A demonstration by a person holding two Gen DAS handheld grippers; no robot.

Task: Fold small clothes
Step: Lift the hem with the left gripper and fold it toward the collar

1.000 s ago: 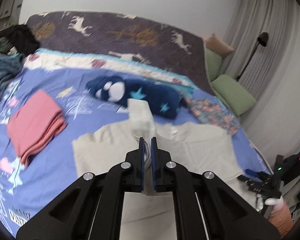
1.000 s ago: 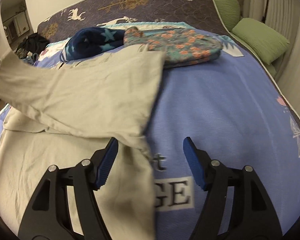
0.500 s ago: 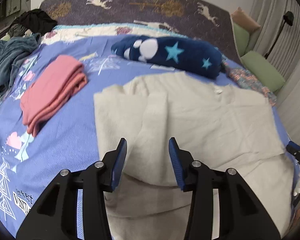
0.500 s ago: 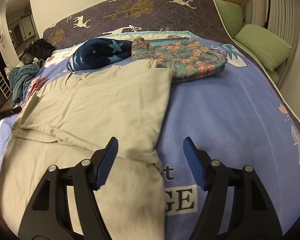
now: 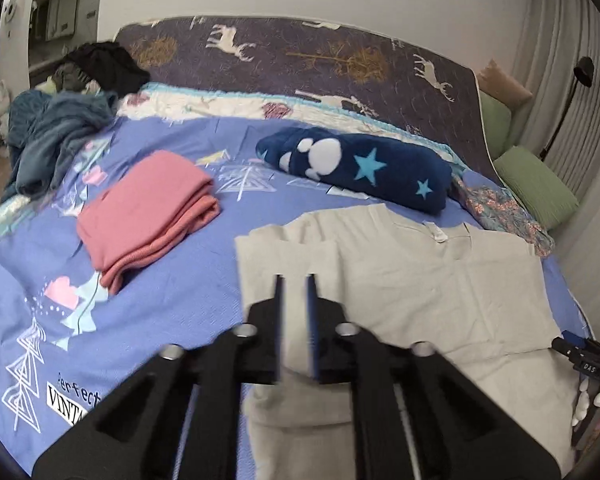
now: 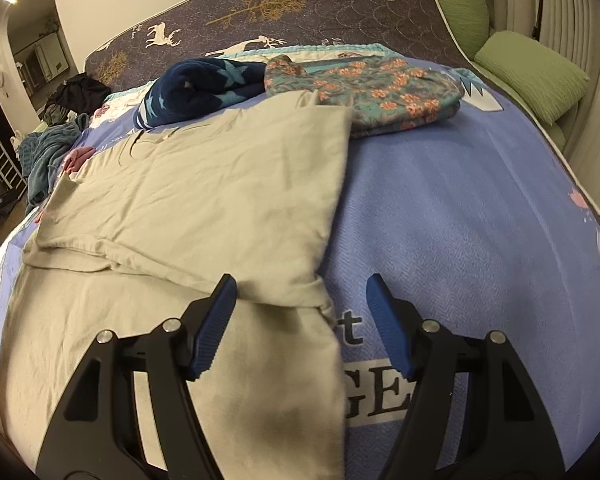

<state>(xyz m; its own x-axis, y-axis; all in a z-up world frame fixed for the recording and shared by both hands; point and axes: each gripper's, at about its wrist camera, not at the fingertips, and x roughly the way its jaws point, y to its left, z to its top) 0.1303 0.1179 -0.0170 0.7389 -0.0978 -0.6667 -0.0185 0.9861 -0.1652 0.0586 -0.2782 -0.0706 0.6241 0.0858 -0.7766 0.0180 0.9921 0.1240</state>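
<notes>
Beige shirt (image 5: 420, 280) lies under closing left jaws, its edge between wide right jaws.

Beige shirt (image 6: 204, 208) spread on the blue bedspread (image 6: 460, 220), both sleeves folded in over the body, right edge bunched into a fold. Right gripper (image 6: 302, 320) low in the foreground, blue-padded fingers (image 6: 216, 320) set wide apart above that bunched edge, nothing pinched between them. Beyond the shirt, a navy star-print blanket (image 6: 196, 88) rolled up, just beside a folded floral garment (image 6: 380, 88). Green pillows (image 6: 532, 72) at the far right. Dark clothes pile (image 6: 76, 96) at the far left.
</notes>
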